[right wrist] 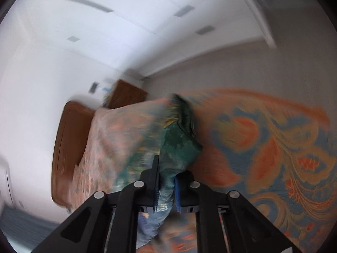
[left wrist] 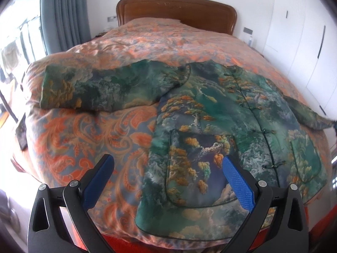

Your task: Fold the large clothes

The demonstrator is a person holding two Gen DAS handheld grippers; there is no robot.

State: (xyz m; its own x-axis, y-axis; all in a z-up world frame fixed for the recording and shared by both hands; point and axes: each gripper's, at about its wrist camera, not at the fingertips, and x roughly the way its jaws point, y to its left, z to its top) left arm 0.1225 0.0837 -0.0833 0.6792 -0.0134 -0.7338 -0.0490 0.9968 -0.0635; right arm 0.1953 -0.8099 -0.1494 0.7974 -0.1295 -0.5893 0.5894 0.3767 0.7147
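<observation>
A green padded jacket printed with a landscape of orange trees and grey clouds (left wrist: 221,113) lies front-up across a bed covered in an orange and grey-blue paisley quilt (left wrist: 84,130). Knotted cloth fastenings run down its middle, and a patch pocket sits on each lower half. One sleeve stretches flat toward the left edge of the bed; the other sleeve trails off the right edge.

The left gripper (left wrist: 166,166), black-framed with blue textured pads, hovers above the jacket's near hem, its tongs spread wide apart and holding nothing. One pad (left wrist: 238,181) hangs over the near pocket, the other over bare quilt.

Behind the bed stand a brown wooden headboard (left wrist: 177,8), a grey-blue curtain (left wrist: 61,14) at the left by a bright window, and white cupboard doors (left wrist: 305,48) at the right.

The right wrist view, heavily blurred and tilted, shows what the left view hides: the right gripper (right wrist: 166,187) has its tongs clamped together on a bunched fold of the jacket's green cloth, which rises from between the pads. Quilt fills the area beside it, with white wall and ceiling above.
</observation>
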